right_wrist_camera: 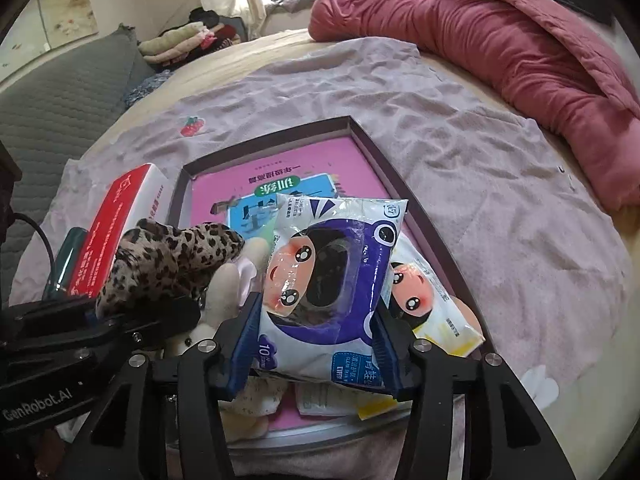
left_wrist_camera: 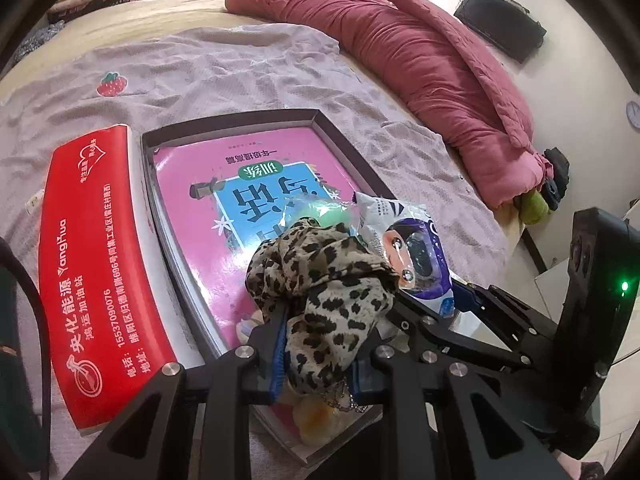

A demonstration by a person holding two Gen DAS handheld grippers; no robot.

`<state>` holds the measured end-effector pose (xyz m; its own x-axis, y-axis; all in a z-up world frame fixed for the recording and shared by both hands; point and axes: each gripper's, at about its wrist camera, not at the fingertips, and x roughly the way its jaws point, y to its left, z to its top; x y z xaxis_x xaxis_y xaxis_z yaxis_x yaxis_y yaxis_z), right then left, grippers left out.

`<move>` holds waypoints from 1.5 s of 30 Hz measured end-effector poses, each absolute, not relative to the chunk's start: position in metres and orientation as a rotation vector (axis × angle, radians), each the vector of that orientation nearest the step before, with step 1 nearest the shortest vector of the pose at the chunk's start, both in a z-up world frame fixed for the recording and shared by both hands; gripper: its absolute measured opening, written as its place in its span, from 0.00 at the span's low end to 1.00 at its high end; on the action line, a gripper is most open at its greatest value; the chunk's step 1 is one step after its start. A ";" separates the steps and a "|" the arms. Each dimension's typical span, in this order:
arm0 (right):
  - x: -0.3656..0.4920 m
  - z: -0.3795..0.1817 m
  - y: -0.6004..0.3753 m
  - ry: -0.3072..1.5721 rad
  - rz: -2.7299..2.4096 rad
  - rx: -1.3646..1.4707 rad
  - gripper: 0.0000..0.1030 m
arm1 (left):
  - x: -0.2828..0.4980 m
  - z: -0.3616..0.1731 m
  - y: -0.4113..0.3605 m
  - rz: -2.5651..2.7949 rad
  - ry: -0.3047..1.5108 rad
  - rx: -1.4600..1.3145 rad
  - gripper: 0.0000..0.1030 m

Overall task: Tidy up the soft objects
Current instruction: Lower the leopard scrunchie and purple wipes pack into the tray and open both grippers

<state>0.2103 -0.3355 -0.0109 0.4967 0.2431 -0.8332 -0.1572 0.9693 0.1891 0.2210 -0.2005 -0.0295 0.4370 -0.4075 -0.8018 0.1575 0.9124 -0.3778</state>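
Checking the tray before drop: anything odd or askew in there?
Nothing spilled or damaged. The yellow wipes pack lies skewed against the tray's right rim, and a pink workbook covers the floor, an odd item among soft things.

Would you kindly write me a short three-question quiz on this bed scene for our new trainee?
1. True or false: the left gripper is shut on the leopard-print cloth.
2. Which thing sits between the right gripper's fingers? A) the red box B) the blue wipes pack C) the pink quilt
3. Fill in: a pink book lies flat inside the dark ____ on the bed.

Key: 1 true; 2 B; 3 tray.
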 end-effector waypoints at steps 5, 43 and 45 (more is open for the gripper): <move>0.205 -0.006 -0.342 0.979 0.238 0.134 0.65 | 0.222 -0.028 -0.197 -0.366 1.064 -0.287 0.25; 0.180 0.026 -0.364 0.820 0.191 0.326 0.71 | 0.233 0.003 -0.175 -0.308 0.989 -0.256 0.59; 0.178 0.029 -0.362 0.817 0.192 0.321 0.71 | 0.228 0.002 -0.173 -0.307 0.990 -0.256 0.60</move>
